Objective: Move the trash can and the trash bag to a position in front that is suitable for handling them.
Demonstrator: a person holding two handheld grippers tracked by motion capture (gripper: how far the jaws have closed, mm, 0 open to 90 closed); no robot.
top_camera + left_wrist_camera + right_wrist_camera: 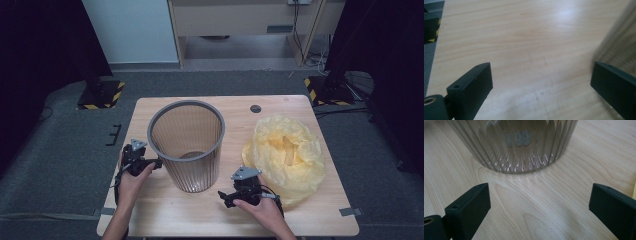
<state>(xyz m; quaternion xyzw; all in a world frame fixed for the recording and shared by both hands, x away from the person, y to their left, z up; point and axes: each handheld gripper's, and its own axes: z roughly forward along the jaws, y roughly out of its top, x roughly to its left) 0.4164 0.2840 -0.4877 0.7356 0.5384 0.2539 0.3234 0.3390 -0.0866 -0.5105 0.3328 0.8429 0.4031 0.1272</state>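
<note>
Yellow plastic bag [285,157] lies crumpled on the wooden table [210,215], just right of the ribbed grey bin [186,145]; from above, lining the bin looks not yet begun. The left gripper [150,164] sits at the bin's left wall, the right gripper [226,197] near its base. In the left gripper view the jaws stand wide and empty, the bin's wall [619,42] beside the right-hand one. In the right gripper view the jaws gape, empty, toward the bin's base [516,147].

light: soft overhead | glare: table [564,15] sheen | blur: left gripper view | surroundings dark
</note>
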